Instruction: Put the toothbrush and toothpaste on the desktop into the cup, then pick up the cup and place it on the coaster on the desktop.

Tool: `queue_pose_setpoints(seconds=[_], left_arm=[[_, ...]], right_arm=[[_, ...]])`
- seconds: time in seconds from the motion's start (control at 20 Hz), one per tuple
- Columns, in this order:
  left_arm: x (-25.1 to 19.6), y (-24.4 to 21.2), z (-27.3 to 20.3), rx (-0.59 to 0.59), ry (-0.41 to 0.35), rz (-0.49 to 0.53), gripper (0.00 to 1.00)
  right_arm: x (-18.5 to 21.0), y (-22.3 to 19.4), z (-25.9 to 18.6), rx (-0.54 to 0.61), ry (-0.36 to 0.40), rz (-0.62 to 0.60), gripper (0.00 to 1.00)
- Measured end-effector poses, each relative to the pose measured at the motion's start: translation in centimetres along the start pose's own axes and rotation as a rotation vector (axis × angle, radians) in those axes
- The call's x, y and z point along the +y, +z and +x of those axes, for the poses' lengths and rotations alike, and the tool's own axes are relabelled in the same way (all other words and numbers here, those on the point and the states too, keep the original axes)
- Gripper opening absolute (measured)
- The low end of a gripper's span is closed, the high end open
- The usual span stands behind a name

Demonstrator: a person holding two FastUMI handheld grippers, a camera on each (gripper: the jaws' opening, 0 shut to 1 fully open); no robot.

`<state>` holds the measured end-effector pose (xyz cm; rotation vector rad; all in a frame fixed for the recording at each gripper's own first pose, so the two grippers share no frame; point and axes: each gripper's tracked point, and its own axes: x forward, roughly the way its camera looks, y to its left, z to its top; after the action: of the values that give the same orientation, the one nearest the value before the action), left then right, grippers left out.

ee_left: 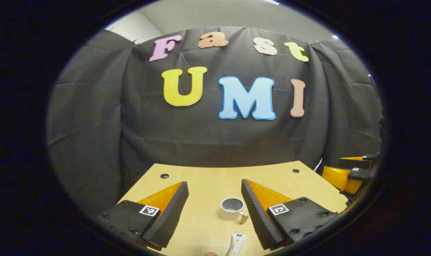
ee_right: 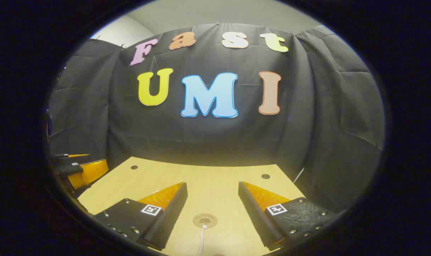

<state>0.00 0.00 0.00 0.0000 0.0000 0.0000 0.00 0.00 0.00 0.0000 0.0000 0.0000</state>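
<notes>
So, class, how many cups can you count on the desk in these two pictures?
1. The cup stands on the desk in the left gripper view, between that gripper's open fingers, beyond the toothpaste. Others may lie out of view.

Your table [ee_left: 208,177]: pale wood top, dark round holes near far corners, far edge close against black cloth wall. In your left gripper view, grey cup [ee_left: 232,208] stands upright on it, handle toward near right; toothpaste tube [ee_left: 236,244] lies nearer you, apart from cup. In your right gripper view, round coaster [ee_right: 205,220] lies flat mid-table; white toothbrush [ee_right: 201,239] lies with far end on coaster.
</notes>
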Motion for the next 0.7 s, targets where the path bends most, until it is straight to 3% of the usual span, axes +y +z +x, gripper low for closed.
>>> queue_pose_setpoints(seconds=[0.05,0.7], left_arm=[[-0.3,0.0,0.0,0.004,-0.005,-0.003,0.93],[-2.0,-1.4,0.2,0.049,-0.035,-0.004,0.96]], right_arm=[[0.1,0.0,0.0,-0.001,0.007,-0.007,0.92],[0.8,-1.6,-0.3,0.065,0.042,0.045,0.92]])
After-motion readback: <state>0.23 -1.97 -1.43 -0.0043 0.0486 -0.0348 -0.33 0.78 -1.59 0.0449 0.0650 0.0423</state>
